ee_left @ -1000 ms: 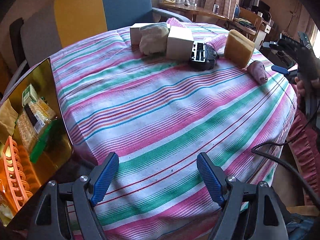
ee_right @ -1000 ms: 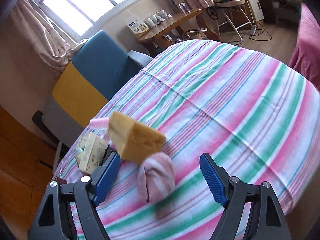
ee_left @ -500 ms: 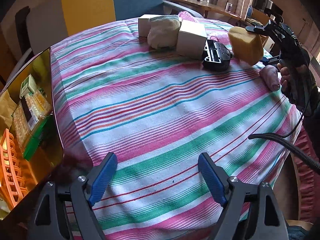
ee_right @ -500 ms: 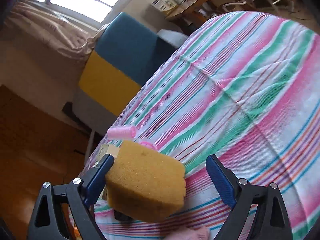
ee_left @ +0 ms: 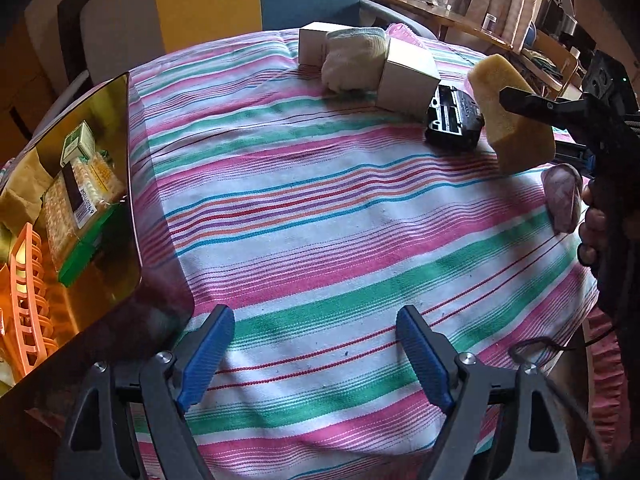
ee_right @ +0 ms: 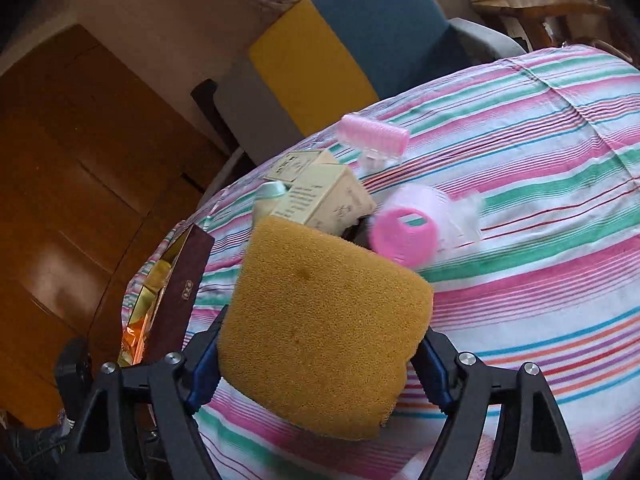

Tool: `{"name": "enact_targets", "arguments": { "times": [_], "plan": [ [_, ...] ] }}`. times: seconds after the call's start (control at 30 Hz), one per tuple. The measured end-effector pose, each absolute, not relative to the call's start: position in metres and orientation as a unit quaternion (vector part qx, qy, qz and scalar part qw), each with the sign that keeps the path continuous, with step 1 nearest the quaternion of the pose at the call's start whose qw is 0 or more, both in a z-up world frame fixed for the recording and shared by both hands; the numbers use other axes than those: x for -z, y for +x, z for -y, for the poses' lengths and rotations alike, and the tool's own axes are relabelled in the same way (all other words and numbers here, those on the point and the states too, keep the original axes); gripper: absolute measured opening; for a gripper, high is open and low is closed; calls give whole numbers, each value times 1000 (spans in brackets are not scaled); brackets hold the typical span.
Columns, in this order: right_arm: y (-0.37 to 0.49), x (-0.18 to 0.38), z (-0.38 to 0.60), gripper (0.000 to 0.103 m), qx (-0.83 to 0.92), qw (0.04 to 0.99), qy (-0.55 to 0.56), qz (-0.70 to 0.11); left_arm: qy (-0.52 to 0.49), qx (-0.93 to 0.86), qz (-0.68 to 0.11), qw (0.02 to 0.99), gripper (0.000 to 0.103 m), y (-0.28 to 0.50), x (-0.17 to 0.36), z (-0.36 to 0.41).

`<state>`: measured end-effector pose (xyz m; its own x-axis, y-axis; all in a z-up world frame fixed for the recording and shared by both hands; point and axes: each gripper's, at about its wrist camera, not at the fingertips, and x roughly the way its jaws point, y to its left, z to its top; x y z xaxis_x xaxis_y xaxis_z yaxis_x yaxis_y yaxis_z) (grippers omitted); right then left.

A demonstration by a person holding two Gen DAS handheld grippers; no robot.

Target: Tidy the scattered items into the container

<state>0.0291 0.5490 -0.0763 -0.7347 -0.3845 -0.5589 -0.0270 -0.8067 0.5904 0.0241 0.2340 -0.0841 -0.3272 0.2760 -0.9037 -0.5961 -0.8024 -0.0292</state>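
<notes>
Sponge (ee_right: 324,332) now lifted off striped cloth (ee_right: 520,208), pinched btwn fingers of right gripper (ee_right: 318,364); 1 s ago it lay on cloth ahead of spread fingers. Pink rollers (ee_right: 400,236) just beyond sponge. Left gripper (ee_left: 310,356) fingers spread wide, nothing btwn, low over cloth. Container (ee_left: 80,208) to left of left fingers, w/ packets inside. Boxes (ee_left: 408,76), black gadget (ee_left: 454,118) far ahead.

The left wrist view looks from low at the near edge across the striped tabletop (ee_left: 320,240); the right wrist view sits close behind the sponge (ee_right: 324,340), facing the container (ee_right: 176,280). The 2 views share sponge, container and white boxes (ee_left: 408,76)
</notes>
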Motion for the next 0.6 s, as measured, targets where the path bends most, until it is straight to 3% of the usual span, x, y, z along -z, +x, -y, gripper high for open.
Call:
{"name": "enact_targets", "arguments": {
  "times": [0.33, 0.43, 0.5, 0.6],
  "plan": [
    [36, 65, -425, 86, 888, 140, 387, 203, -502, -805, -131, 288, 85, 35, 78, -197],
    [38, 70, -399, 89, 880, 131, 407, 205, -497, -807, -118, 297, 85, 36, 74, -185],
    [47, 69, -394, 99, 876, 124, 409, 225, -495, -808, -105, 301, 85, 35, 73, -178],
    [60, 65, -392, 101, 873, 106, 412, 241, -490, -810, -86, 310, 85, 34, 71, -171]
  ]
}}
